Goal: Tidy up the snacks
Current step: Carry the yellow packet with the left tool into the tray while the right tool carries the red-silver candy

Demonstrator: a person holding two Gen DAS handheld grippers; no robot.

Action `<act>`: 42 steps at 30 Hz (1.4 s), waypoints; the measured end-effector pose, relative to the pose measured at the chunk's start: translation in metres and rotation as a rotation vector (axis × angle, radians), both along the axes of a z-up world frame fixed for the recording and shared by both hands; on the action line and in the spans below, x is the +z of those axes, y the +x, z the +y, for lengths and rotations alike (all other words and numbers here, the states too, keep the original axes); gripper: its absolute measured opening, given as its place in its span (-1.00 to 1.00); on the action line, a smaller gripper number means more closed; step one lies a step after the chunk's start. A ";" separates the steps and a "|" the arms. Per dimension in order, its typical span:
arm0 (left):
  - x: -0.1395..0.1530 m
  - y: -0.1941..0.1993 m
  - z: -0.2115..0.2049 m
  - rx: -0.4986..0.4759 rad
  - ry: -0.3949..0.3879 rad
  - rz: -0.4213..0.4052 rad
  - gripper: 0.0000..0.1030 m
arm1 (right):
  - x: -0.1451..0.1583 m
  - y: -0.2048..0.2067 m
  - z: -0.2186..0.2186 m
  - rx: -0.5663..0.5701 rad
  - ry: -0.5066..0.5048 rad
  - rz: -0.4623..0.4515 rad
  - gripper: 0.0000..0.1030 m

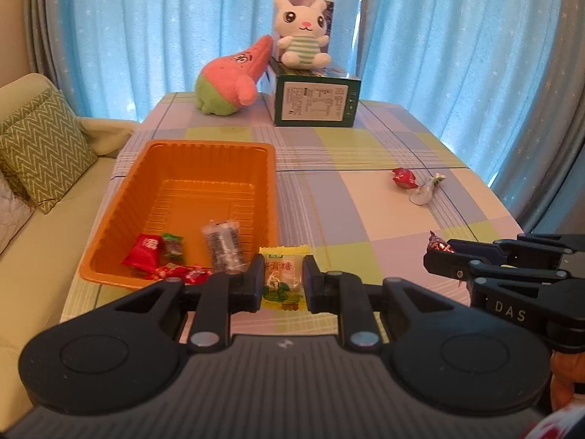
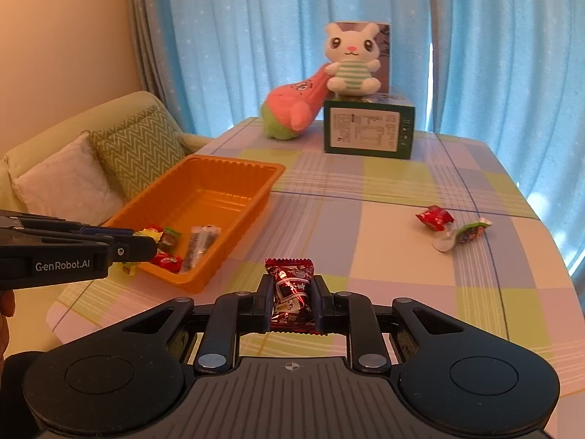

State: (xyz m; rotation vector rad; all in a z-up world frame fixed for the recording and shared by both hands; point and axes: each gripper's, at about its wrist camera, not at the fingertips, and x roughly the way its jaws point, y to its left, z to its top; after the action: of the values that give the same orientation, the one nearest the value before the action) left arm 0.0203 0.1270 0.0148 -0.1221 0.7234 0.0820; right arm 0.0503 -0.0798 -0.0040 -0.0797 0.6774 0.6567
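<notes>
While both tools hang above the checked tabletop point(image 2: 402, 197):
Left tool point(image 1: 282, 281): clamped on a yellow-wrapped candy point(image 1: 283, 278), just beside the orange tray point(image 1: 182, 153).
Right tool point(image 2: 291, 300): clamped on a dark red candy point(image 2: 290, 292).
Tray contents: several wrapped snacks, red, green and dark.
Loose on tabletop: a red candy point(image 2: 434, 217) and a green-tipped wrapper point(image 2: 471, 232), possibly touching a clear piece.

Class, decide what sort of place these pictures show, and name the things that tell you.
Most likely a home living room: a sofa with cushions, blue window curtains, and plush toys on a checked tablecloth.
</notes>
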 end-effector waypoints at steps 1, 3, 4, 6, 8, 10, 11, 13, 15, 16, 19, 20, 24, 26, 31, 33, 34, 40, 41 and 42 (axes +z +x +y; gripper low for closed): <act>0.001 -0.003 0.004 0.007 0.000 -0.002 -0.63 | 0.001 -0.001 0.005 0.010 -0.002 -0.003 -0.58; 0.003 -0.007 0.011 0.021 -0.002 -0.005 -0.63 | 0.002 -0.003 0.012 0.028 -0.006 -0.006 -0.58; 0.004 -0.009 0.015 0.027 -0.003 -0.007 -0.63 | 0.003 -0.004 0.016 0.035 -0.007 -0.009 -0.58; 0.005 -0.012 0.022 0.037 -0.004 -0.007 -0.63 | 0.005 -0.005 0.023 0.049 -0.006 -0.008 -0.58; 0.006 -0.014 0.030 0.046 -0.006 -0.009 -0.63 | 0.005 -0.006 0.031 0.062 -0.009 -0.008 -0.58; 0.006 -0.015 0.037 0.053 -0.007 -0.009 -0.63 | 0.006 -0.005 0.040 0.076 -0.011 -0.006 -0.58; 0.007 -0.015 0.041 0.057 -0.008 -0.008 -0.63 | 0.006 -0.004 0.044 0.081 -0.010 -0.004 -0.58; 0.008 -0.014 0.047 0.059 -0.005 -0.007 -0.63 | 0.007 -0.001 0.052 0.089 -0.008 0.002 -0.58; 0.009 -0.014 0.053 0.062 -0.002 -0.008 -0.63 | 0.008 0.002 0.061 0.097 -0.007 0.007 -0.58; 0.010 -0.013 0.056 0.063 -0.002 -0.009 -0.63 | 0.008 0.004 0.065 0.100 -0.007 0.009 -0.58; 0.010 -0.009 0.066 0.069 0.003 -0.009 -0.63 | 0.009 0.009 0.077 0.111 -0.005 0.017 -0.58; 0.010 -0.007 0.070 0.070 0.003 -0.008 -0.63 | 0.009 0.011 0.081 0.114 -0.006 0.018 -0.58; 0.008 0.001 0.083 0.079 -0.001 -0.001 -0.63 | 0.008 0.020 0.097 0.125 -0.009 0.025 -0.58; 0.007 0.004 0.089 0.082 -0.002 0.002 -0.63 | 0.008 0.024 0.104 0.131 -0.007 0.026 -0.58; 0.002 0.016 0.104 0.082 -0.003 0.014 -0.63 | 0.004 0.038 0.121 0.140 -0.002 0.037 -0.58; 0.000 0.023 0.109 0.078 -0.005 0.019 -0.63 | 0.002 0.044 0.126 0.142 0.000 0.044 -0.58; -0.001 0.026 0.112 0.075 -0.009 0.022 -0.63 | 0.001 0.047 0.130 0.143 0.000 0.048 -0.58; -0.008 0.050 0.124 0.057 -0.011 0.036 -0.63 | -0.005 0.070 0.146 0.139 0.008 0.065 -0.58; -0.010 0.054 0.125 0.054 -0.012 0.038 -0.63 | -0.005 0.074 0.149 0.139 0.008 0.066 -0.58; -0.011 0.059 0.128 0.050 -0.013 0.041 -0.63 | -0.006 0.077 0.151 0.140 0.009 0.068 -0.58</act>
State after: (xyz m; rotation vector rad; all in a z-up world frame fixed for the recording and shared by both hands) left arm 0.0789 0.2546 0.0036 -0.1515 0.7619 0.1281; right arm 0.1277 0.0715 -0.0104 -0.0978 0.7390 0.7998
